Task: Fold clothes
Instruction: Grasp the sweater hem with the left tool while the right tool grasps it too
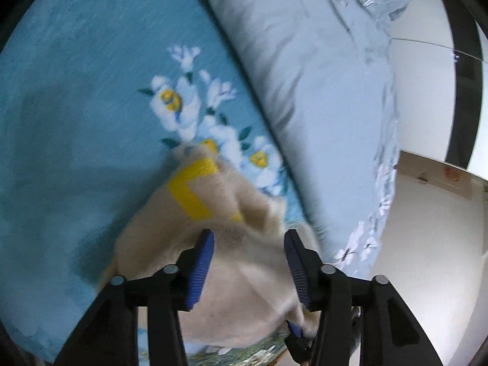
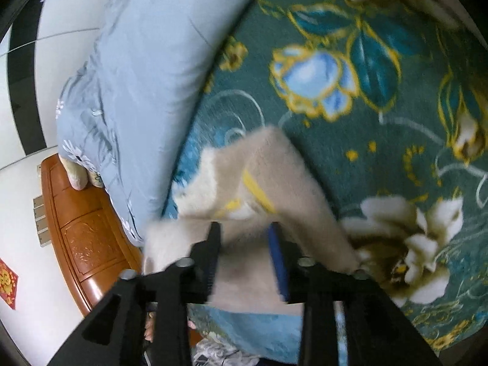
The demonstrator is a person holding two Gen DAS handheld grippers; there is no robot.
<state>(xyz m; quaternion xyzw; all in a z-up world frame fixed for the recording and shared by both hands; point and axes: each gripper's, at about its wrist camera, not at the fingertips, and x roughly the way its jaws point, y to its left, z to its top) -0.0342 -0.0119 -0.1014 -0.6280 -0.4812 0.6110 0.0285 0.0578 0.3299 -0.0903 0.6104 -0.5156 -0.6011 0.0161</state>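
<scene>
Garment: a beige fleecy top with yellow stripes, bunched on the bed, just beside the grey-blue pillow.
Left tool: fingers spread wide, cloth lying loose between them — not pinched.
Right tool: narrower gap with fleece filling it; the blur leaves me unable to tell whether it truly grips.
Handling: looks soft, light and floppy; it should drape and sag rather than hold a crease, and the pile may cling to the blanket.
Where to hold: I'd judge an edge or hem away from the pillow — two spread corners, not the thick bunched middle.
</scene>
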